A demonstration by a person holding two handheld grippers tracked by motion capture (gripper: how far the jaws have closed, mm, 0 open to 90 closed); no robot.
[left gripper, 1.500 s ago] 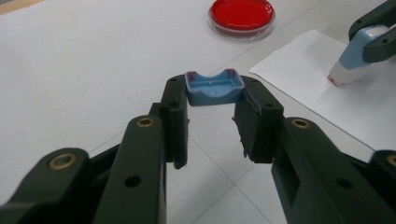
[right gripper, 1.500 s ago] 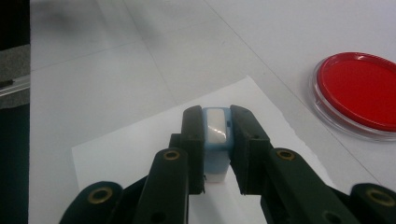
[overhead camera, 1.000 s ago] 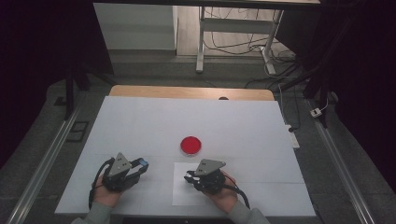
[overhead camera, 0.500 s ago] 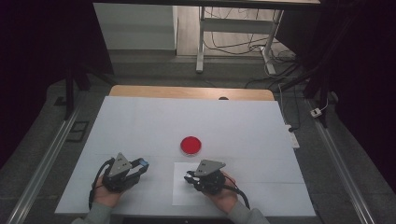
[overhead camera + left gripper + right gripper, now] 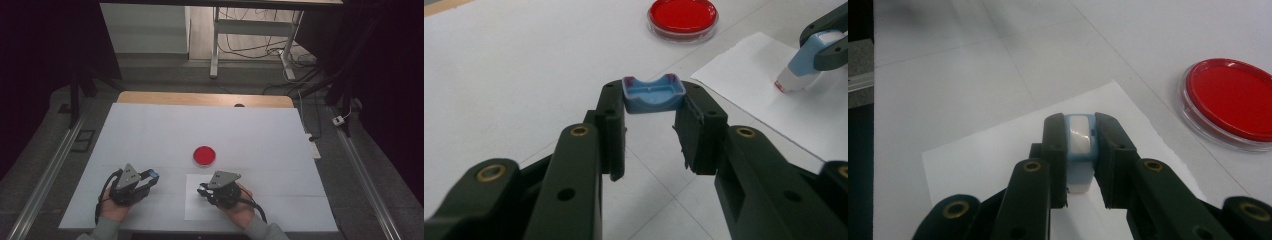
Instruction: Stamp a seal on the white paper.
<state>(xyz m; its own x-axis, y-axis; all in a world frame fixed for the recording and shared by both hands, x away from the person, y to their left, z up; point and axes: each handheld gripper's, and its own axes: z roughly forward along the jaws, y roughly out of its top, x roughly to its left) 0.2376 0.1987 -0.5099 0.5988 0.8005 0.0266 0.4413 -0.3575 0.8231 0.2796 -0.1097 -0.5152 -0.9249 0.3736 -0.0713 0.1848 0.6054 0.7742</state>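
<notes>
Nothing moved: left hand-held gripper (image 5: 651,132) clamps blue cap (image 5: 653,94); right hand-held gripper (image 5: 1080,150) clamps upright stamp (image 5: 1079,150), end on paper (image 5: 998,155).

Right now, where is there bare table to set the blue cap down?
Bare table lies left of the red dish and behind the left claw, which holds the cap. The far half is bare too. It is crowded by the paper, where the right claw holds the stamp.
</notes>
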